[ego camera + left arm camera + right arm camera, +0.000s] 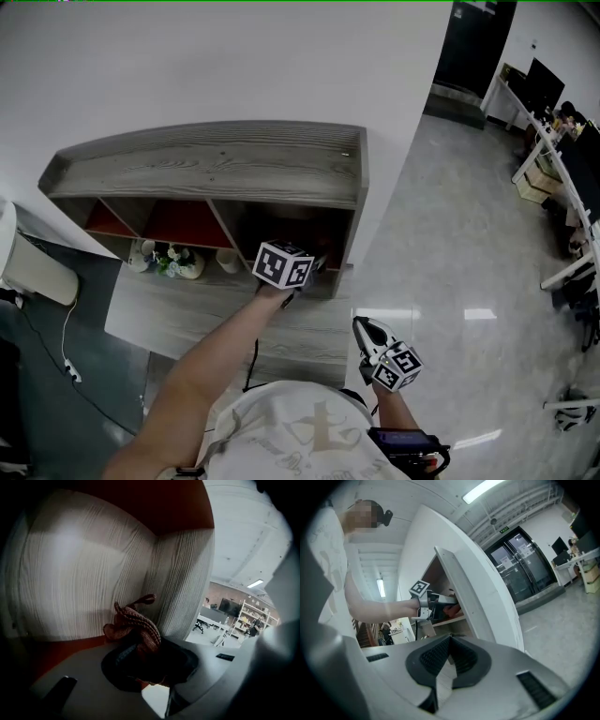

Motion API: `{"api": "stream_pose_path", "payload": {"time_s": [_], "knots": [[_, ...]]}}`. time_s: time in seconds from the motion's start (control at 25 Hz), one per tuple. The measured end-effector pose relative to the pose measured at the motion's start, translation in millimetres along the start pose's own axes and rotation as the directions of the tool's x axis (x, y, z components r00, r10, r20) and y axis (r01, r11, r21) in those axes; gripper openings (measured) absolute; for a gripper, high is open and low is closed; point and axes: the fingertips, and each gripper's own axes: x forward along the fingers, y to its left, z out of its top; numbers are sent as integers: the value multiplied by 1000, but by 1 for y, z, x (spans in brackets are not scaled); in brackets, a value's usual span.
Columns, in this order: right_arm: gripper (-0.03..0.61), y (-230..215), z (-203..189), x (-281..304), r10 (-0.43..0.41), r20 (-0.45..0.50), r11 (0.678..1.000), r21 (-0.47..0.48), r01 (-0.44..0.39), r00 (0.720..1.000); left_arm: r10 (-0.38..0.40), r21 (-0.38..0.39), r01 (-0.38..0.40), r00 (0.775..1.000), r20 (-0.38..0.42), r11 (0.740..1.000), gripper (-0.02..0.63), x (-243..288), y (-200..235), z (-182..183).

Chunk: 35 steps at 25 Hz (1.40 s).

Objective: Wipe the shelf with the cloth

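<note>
The grey wood-grain shelf unit (216, 164) stands against the white wall, with red-backed cubbies below its top board. My left gripper (309, 264) reaches into the right-hand cubby, its fingertips hidden in the dark there. In the left gripper view the left gripper (145, 660) is shut on a bunched reddish-brown knitted cloth (133, 623), close to the cubby's back corner between wood-grain walls (183, 583). My right gripper (366, 328) hangs low by my body over the floor. In its own view the right gripper (449, 641) is shut on nothing. That view also catches the left gripper (433, 603) in the cubby.
Small white vases with flowers (173, 261) sit in the middle cubby. A lower grey board (187, 319) juts out in front of the unit. A white object (33, 267) and a cable (66, 347) lie at the left. Glossy floor (469, 281) and desks (553, 141) are at the right.
</note>
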Motion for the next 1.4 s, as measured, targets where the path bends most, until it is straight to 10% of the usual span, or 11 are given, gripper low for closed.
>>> {"api": "stream_pose_path", "payload": {"time_s": [0.32, 0.96, 1.4], "knots": [[5, -20, 1, -9, -9, -8, 1000, 23, 9, 1000, -22, -4, 21, 994, -104, 1000, 95, 33, -12, -8], [5, -25, -4, 14, 100, -60, 994, 38, -98, 993, 219, 137, -199, 963, -155, 970, 94, 32, 20, -14], [5, -29, -7, 24, 181, -88, 983, 49, -177, 980, 408, 54, -405, 896, -175, 913, 94, -5, 69, -29]]}}
